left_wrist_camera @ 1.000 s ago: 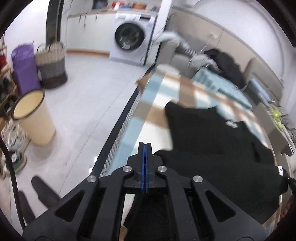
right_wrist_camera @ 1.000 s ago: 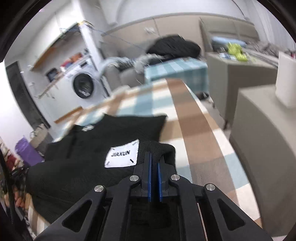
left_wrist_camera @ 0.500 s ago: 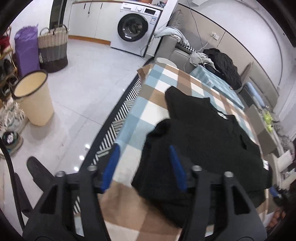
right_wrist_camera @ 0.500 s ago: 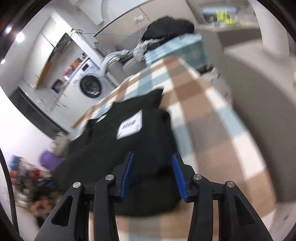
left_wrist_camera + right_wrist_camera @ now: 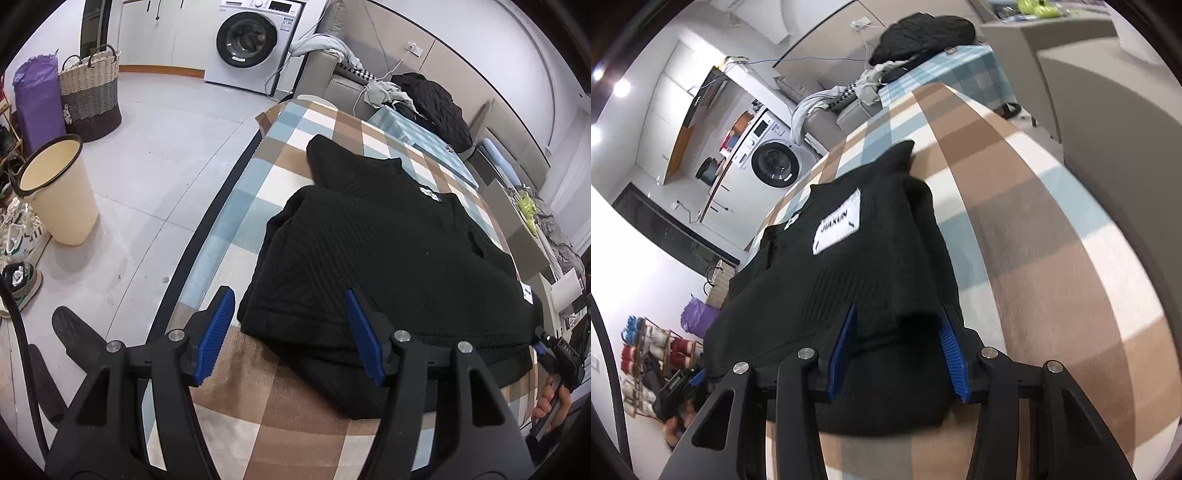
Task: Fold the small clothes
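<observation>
Both the left gripper point(image 5: 290, 334) and right gripper point(image 5: 899, 350), spread wide, jaws just opened, flank the released black top point(image 5: 388, 251) on the checked tabletop point(image 5: 280, 417) ahead (a snagged pad could undo the fold).

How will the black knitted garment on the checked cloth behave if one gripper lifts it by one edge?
The black garment would probably droop and unfold: its folded layers lie loose. The ribbed knit looks thick, so likely not slippery on the checked cloth.
</observation>
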### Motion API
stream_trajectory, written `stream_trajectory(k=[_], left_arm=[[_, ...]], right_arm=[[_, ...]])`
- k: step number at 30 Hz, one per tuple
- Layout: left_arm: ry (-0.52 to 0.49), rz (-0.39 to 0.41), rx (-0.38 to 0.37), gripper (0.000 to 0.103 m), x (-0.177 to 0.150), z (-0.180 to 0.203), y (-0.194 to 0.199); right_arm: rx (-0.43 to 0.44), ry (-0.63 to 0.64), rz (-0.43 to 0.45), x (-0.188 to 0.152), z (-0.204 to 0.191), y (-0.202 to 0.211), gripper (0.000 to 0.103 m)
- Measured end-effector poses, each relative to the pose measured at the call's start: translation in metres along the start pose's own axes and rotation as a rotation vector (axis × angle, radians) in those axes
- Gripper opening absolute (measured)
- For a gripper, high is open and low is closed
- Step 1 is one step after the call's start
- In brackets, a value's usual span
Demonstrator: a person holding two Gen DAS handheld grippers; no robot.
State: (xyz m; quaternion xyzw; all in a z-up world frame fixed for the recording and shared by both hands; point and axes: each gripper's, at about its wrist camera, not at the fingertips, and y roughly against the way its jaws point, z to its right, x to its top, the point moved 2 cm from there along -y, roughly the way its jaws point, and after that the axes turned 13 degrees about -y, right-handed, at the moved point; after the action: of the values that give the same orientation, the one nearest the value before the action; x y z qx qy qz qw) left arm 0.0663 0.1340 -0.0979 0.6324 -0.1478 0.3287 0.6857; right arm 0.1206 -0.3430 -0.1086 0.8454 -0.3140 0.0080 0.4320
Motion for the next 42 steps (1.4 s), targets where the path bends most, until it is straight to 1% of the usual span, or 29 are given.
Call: stream_trajectory(k=[2,4,5,7,8,10,12,15,18,20,21,22,23,24,25,27,29,31,32,36,39,42], left_arm=[[-0.002,-0.008,0.008,0.059,-0.001,-0.001,0.0],[-0.004,-0.005,0.002,0.059,-0.003,-0.001,0.003],[-0.004,-0.005,-0.008,0.059,-0.004,-0.001,0.003],[-0.009,-0.033,-0.021,0.065,-0.007,-0.001,-0.001],[-0.016,-0.056,-0.02,0.065,-0.009,-0.001,-0.004],[-0.024,-0.076,-0.012,0.065,-0.013,-0.001,-0.007],[-0.009,-0.07,-0.014,0.065,-0.016,-0.004,-0.008],[0.023,-0.04,-0.029,0.065,-0.012,-0.009,-0.007],[0.016,0.011,-0.067,0.064,-0.003,-0.006,-0.003],[0.001,0.052,-0.095,0.061,0.004,0.0,0.0],[-0.011,0.059,-0.094,0.056,0.007,0.003,-0.001],[-0.019,0.056,-0.083,0.046,0.01,0.005,-0.003],[-0.022,0.046,-0.069,0.04,0.012,0.005,-0.007],[-0.017,0.033,-0.057,0.024,0.013,0.005,-0.012],[-0.004,0.016,-0.062,0.014,0.014,0.003,-0.019],[0.015,0.022,-0.077,0.009,0.015,0.001,-0.024],[0.013,0.042,-0.08,0.007,0.018,0.003,-0.024],[0.013,0.072,-0.083,0.006,0.023,0.004,-0.02],[0.014,0.082,-0.088,0.006,0.025,0.004,-0.018],[0.02,0.14,-0.115,0.006,0.043,0.005,-0.004],[0.011,0.185,-0.122,0.005,0.065,0.006,0.005],[-0.026,0.232,-0.109,0.005,0.095,0.012,0.005]], right_arm=[[0.018,0.052,0.013,0.003,-0.01,0.001,0.046],[0.089,0.104,-0.001,-0.001,-0.022,0.005,0.046],[0.111,0.126,-0.004,-0.004,-0.027,0.006,0.046],[0.12,0.141,-0.011,-0.008,-0.032,0.006,0.046],[0.122,0.136,-0.011,-0.009,-0.031,0.005,0.046],[0.114,0.117,-0.013,-0.008,-0.027,0.002,0.046],[0.107,0.098,-0.021,-0.005,-0.025,-0.001,0.046],[0.099,0.096,-0.02,-0.005,-0.024,0.0,0.046],[0.101,0.096,-0.013,-0.003,-0.025,0.002,0.046],[0.105,0.098,-0.012,-0.003,-0.026,0.002,0.046],[0.105,0.1,-0.01,-0.003,-0.027,0.003,0.046],[0.104,0.101,-0.006,-0.004,-0.027,0.003,0.046],[0.105,0.1,-0.006,-0.004,-0.027,0.002,0.046],[0.104,0.098,-0.005,-0.003,-0.027,0.001,0.046],[0.102,0.094,-0.003,-0.003,-0.027,-0.001,0.046],[0.09,0.081,0.003,-0.002,-0.026,-0.004,0.046],[0.088,0.062,0.022,0.002,-0.025,-0.005,0.033],[0.103,0.03,0.034,0.007,-0.024,-0.005,0.016],[0.112,0.005,0.059,0.011,-0.023,-0.003,0.01],[0.199,-0.075,0.088,0.026,-0.024,0.005,0.007],[0.218,-0.069,0.119,0.039,-0.038,0.011,0.007],[0.251,-0.093,0.128,0.061,-0.054,0.008,0.007]])
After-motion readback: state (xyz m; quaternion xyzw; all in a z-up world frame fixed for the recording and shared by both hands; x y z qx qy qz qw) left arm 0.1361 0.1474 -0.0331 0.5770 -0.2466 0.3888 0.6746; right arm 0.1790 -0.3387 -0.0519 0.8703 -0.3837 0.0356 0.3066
